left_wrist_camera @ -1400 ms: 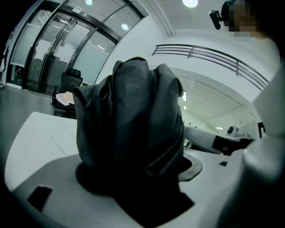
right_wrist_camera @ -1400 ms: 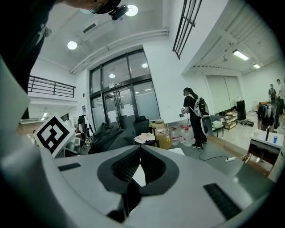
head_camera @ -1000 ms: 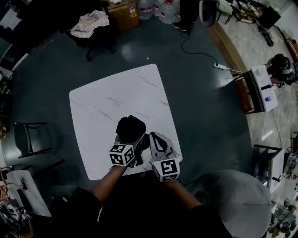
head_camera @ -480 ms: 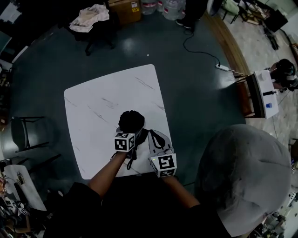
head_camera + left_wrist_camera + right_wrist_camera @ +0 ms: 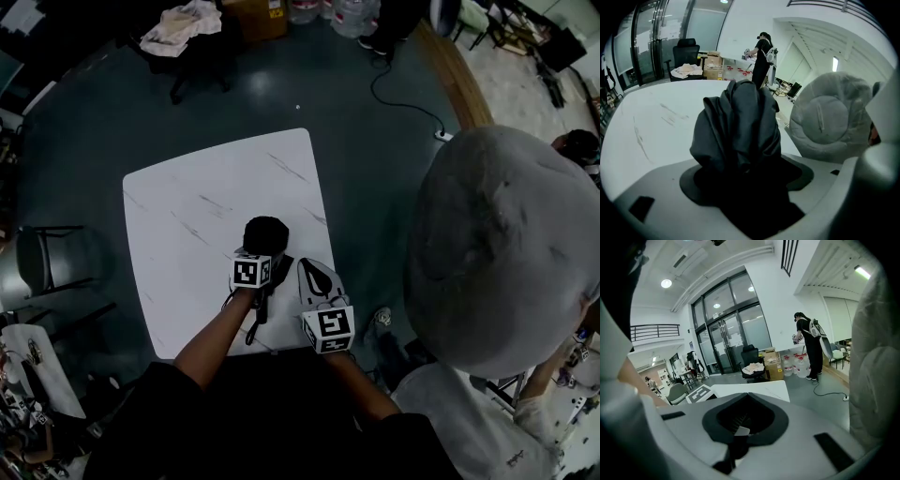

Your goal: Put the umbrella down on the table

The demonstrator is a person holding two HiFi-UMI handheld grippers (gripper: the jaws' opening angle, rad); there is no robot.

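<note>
A black folded umbrella (image 5: 265, 234) is over the near part of the white marble table (image 5: 197, 202). My left gripper (image 5: 262, 256) is shut on it, and its dark fabric bundle (image 5: 738, 126) fills the left gripper view between the jaws (image 5: 740, 187). A thin black strap (image 5: 255, 323) hangs from it toward the table's front edge. Whether the umbrella rests on the tabletop I cannot tell. My right gripper (image 5: 312, 270) is just right of the umbrella, shut with nothing in it (image 5: 746, 418).
A person in a grey cap (image 5: 506, 244) stands close at the right, beside the table's corner. A chair (image 5: 42, 267) stands left of the table. A chair with cloth (image 5: 178, 23), a box and water jugs are at the far side. A cable (image 5: 408, 98) lies on the floor.
The person in the grey cap has come in from the lower right and now fills the right side. Both grippers and the umbrella have stayed nearly still over the table's near part.
</note>
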